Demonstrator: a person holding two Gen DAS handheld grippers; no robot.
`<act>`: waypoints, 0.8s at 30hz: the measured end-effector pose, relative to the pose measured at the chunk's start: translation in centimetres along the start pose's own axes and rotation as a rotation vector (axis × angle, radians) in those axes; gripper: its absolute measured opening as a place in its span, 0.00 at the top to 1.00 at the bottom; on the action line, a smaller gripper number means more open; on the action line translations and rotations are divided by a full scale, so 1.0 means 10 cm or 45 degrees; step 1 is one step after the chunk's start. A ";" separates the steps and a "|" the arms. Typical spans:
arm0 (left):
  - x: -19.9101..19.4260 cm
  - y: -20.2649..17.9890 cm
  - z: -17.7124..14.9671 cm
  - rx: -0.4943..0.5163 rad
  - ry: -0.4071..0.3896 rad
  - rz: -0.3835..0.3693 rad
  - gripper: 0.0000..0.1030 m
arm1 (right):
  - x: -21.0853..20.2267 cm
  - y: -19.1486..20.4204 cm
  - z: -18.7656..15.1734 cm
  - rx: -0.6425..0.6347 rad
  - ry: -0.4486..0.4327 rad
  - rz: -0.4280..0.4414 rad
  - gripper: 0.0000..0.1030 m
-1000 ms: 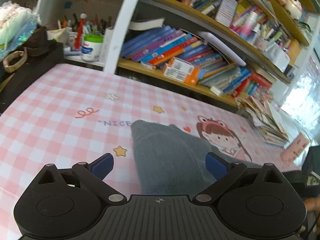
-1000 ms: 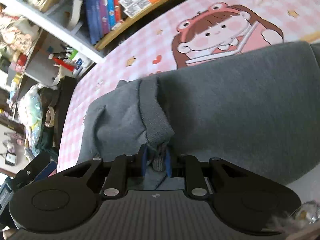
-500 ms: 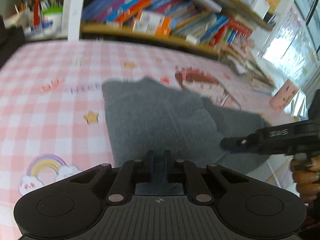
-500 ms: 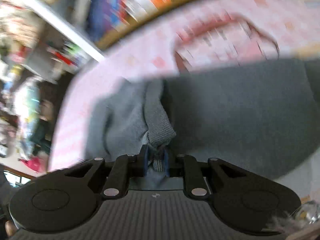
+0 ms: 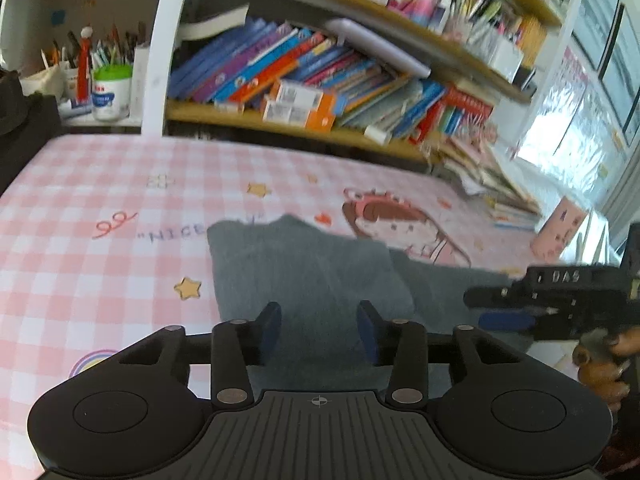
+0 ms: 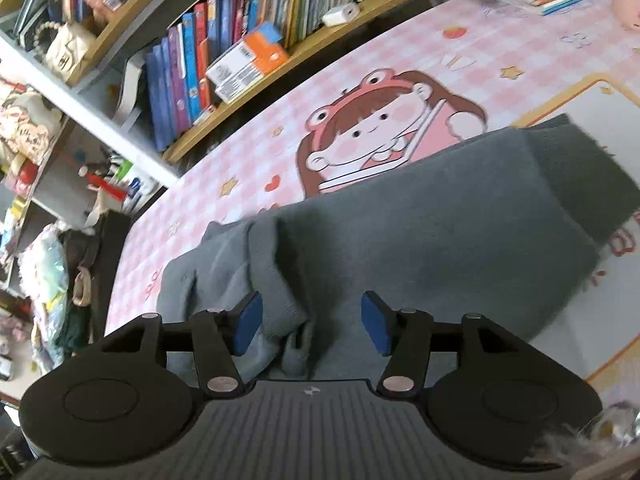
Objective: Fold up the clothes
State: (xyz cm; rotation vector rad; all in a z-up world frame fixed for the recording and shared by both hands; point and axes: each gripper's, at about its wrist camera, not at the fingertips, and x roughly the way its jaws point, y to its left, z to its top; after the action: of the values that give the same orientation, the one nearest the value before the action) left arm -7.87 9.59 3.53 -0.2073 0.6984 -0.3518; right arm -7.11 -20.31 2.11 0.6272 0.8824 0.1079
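Grey sweatshirt (image 6: 420, 240) lies part-folded on the pink checked surface (image 5: 80, 208). Left tool (image 5: 319, 327) and right tool (image 6: 312, 322): jaws opening, cloth beneath, nothing pinched. Soft, limp, thick knit; likely best gripped at the ribbed cuff (image 6: 276, 280).

Daylight floods in from the window (image 5: 576, 120) at about two o'clock in the left wrist view, blowing that corner out to white glare. Both views are bright, with soft, shallow shadows along the folds of the grey garment (image 6: 420, 220). Fisheye distortion bows the bookshelf (image 5: 304, 124) strongly near the edges. Slight motion blur softens the left view.
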 end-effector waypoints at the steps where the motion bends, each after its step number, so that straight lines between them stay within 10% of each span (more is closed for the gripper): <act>1: 0.00 -0.01 0.01 0.003 -0.007 -0.004 0.53 | -0.02 -0.02 0.00 0.006 -0.005 -0.012 0.49; 24: 0.40 -0.55 0.01 0.128 0.075 -0.086 0.25 | -0.43 -0.62 0.14 0.150 -0.114 -0.300 0.41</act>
State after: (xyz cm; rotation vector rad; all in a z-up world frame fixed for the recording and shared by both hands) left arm -6.33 3.01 2.89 -0.1258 0.7312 -0.4581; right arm -9.88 -27.49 2.27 0.6286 0.8736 -0.1841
